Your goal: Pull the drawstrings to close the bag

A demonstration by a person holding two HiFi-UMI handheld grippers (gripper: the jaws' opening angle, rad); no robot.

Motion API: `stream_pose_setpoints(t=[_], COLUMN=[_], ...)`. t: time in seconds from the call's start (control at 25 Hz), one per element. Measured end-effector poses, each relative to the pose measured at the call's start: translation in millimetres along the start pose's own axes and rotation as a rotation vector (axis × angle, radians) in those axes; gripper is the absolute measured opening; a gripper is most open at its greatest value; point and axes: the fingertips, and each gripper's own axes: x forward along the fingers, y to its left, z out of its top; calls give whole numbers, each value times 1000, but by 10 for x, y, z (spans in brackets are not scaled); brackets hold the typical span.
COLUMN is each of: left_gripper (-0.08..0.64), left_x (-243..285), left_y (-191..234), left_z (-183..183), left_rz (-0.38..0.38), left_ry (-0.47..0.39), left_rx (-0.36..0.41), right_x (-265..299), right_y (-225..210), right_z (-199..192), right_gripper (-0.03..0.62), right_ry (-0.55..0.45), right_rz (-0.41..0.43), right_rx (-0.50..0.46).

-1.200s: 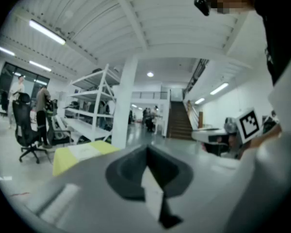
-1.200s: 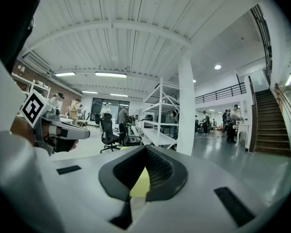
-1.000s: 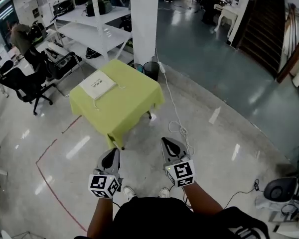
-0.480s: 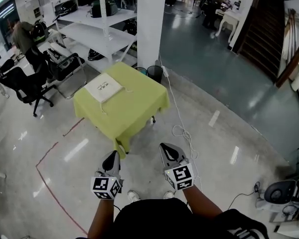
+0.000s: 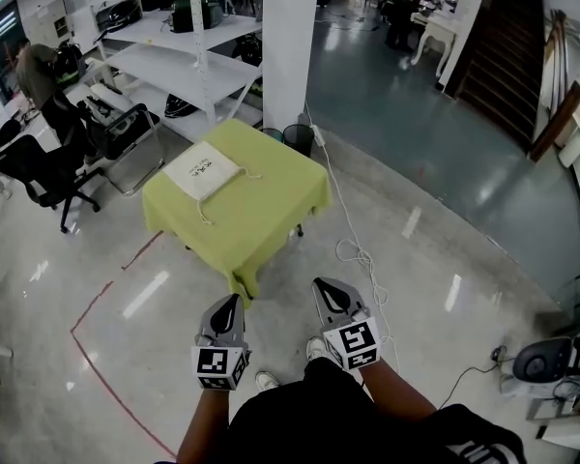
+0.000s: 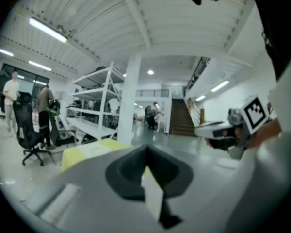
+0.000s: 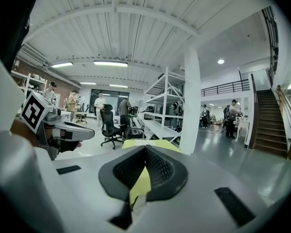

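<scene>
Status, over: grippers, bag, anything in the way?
Shut, empty: left gripper, right gripper. Ahead, bag flat on green table, untouched. Right of table, white cable, off the line.

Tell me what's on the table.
A white bag lies flat on the table, its cords trailing. The green cloth hides the tabletop; the bag's contents can't be seen.

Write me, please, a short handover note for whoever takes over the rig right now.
Left gripper: shut, empty.
Right gripper: shut, empty.
Both are held low in front of the person, short of the table.
Bag: lies flat on the table's far left part, drawstrings slack beside it.
Done: nothing.
Left: step up, grip the drawstrings, pull them to close the bag.
</scene>
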Motion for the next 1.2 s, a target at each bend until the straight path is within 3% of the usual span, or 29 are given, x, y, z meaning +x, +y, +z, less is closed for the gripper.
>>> stream_pose_setpoints(t=[0.36,0.56,0.76,1.2], left_gripper=[0,0,0,0], left_x=[430,851,1245,1932], left_y=[141,108,111,114], left_z=[-18,69,47,107], left_rz=[31,48,85,172], left_ry=[43,53,119,139], left_rx=[14,19,26,16], right_x=[465,765,1062,1515], right_y=[-305,-648,-1049,-1678], right_z=[-5,6,-19,-93], right_gripper=[6,6,6,6], right_ry=[21,21,23,26], right_rz=[52,96,140,227], right_rx=[21,21,20,24])
